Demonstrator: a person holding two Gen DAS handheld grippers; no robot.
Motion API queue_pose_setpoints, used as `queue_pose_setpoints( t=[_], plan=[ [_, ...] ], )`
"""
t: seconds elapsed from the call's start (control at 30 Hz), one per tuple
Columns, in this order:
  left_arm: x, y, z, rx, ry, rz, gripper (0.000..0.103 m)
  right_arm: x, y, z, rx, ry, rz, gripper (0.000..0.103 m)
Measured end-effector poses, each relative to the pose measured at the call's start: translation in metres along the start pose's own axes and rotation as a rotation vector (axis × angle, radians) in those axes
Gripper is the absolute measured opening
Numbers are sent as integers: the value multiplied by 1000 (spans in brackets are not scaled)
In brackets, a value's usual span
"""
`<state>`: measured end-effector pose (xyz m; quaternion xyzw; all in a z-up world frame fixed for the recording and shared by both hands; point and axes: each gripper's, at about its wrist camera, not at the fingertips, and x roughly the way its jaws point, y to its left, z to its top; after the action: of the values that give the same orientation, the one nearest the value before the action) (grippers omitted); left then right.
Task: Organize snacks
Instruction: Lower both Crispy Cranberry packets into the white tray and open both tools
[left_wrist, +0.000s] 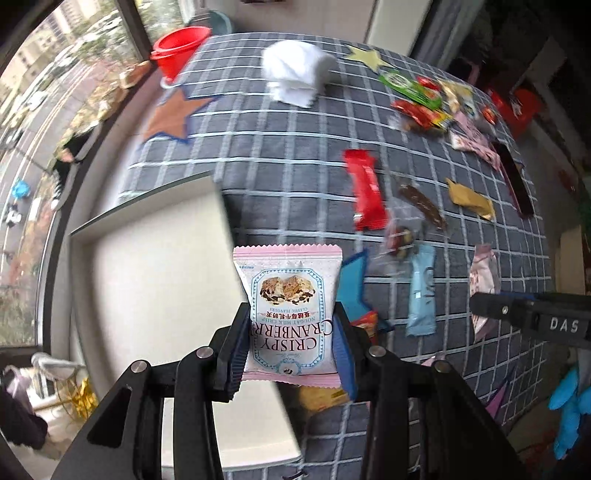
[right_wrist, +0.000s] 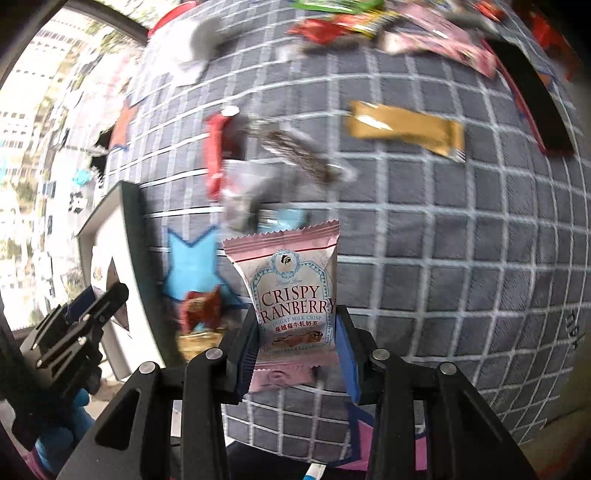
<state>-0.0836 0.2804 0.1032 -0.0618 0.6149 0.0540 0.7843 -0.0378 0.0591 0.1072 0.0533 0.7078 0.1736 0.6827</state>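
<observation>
My left gripper (left_wrist: 291, 347) is shut on a pink Crispy Cranberry packet (left_wrist: 290, 306), held upside down above the right edge of a white box (left_wrist: 155, 280). My right gripper (right_wrist: 295, 347) is shut on a second pink Crispy Cranberry packet (right_wrist: 291, 291), held upright over the grey checked tablecloth (right_wrist: 461, 240). The left gripper (right_wrist: 74, 332) shows at the left of the right wrist view, over the box (right_wrist: 110, 229). The right gripper's finger (left_wrist: 532, 317) shows at the right edge of the left wrist view.
Loose snacks lie on the cloth: a red bar (left_wrist: 365, 188), a light blue packet (left_wrist: 421, 291), a gold packet (left_wrist: 471, 199), a brown stick (left_wrist: 421, 203), a pile at the far right (left_wrist: 424, 99). A red cup (left_wrist: 181, 48), white cloth (left_wrist: 295, 70) and paper stars (left_wrist: 173, 116) lie farther back.
</observation>
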Motion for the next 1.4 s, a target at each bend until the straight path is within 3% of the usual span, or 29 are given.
queue_pose_setpoints(
  t=[0.17, 0.47, 0.73, 0.87, 0.97, 1.03, 1.07, 1.17, 1.3, 1.4],
  plan=[
    [-8, 35, -16, -79, -2, 32, 45, 22, 44, 12, -96, 15, 17, 40],
    [-4, 92, -60, -207, 48, 92, 45, 54, 132, -8, -332, 117, 66, 40],
    [11, 120, -93, -272, 105, 120, 45, 93, 180, -27, -453, 210, 70, 40],
    [21, 124, -102, -266, 136, 125, 46, 94, 182, -33, -466, 241, 53, 41],
    [27, 122, -104, -243, 155, 132, 61, 100, 179, -32, -460, 254, 24, 48],
    [28, 119, -106, -224, 151, 142, 76, 103, 175, -27, -447, 231, -8, 85],
    [27, 117, -105, -213, 145, 149, 77, 98, 171, -25, -440, 217, -16, 91],
    [28, 114, -104, -200, 148, 153, 78, 90, 148, -16, -418, 186, -64, 92],
    [28, 110, -99, -202, 143, 141, 78, 89, 102, -12, -411, 170, -201, 92],
    [27, 106, -97, -195, 145, 140, 78, 90, 83, -23, -515, 173, -269, 92]
  ],
)
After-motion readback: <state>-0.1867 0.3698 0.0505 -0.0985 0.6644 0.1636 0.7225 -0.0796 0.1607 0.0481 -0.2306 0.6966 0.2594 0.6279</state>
